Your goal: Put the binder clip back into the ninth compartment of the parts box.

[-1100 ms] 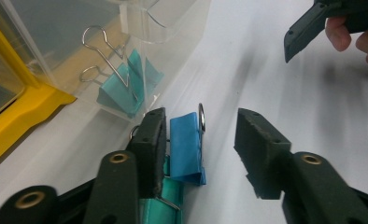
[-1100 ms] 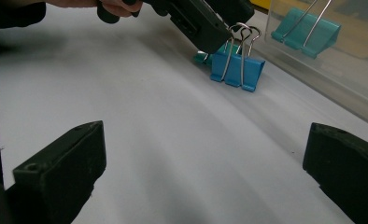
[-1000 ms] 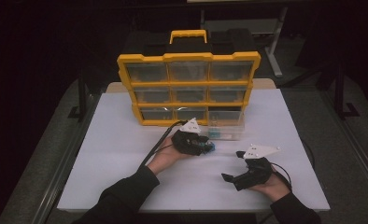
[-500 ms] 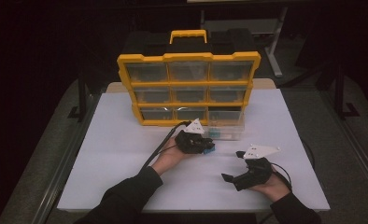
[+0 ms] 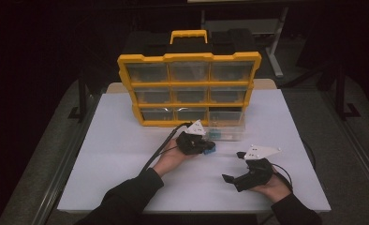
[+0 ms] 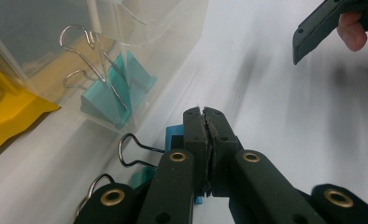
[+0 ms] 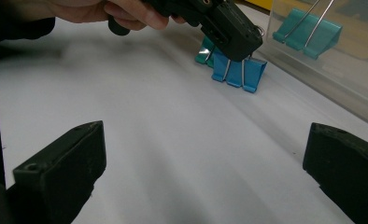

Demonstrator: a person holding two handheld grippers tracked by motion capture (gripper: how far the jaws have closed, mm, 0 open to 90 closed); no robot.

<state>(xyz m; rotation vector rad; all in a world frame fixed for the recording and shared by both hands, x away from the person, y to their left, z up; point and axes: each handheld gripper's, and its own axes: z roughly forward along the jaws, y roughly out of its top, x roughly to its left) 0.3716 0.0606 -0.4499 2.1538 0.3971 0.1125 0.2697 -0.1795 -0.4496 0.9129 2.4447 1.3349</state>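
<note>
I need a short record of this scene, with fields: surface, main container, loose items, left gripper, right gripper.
surface: white table
main container: yellow drawer organizer, upright; one clear drawer pulled out at its lower right
loose items: blue binder clip and teal binder clip on the table; another teal clip inside the clear drawer
left gripper: jaws closed, at the blue binder clip
right gripper: jaws wide apart, nothing between them, above bare table

Your left gripper and right gripper: black bodies, brass-ringed screws, grey three-cornered plates, black cables; you wear dark sleeves.
</note>
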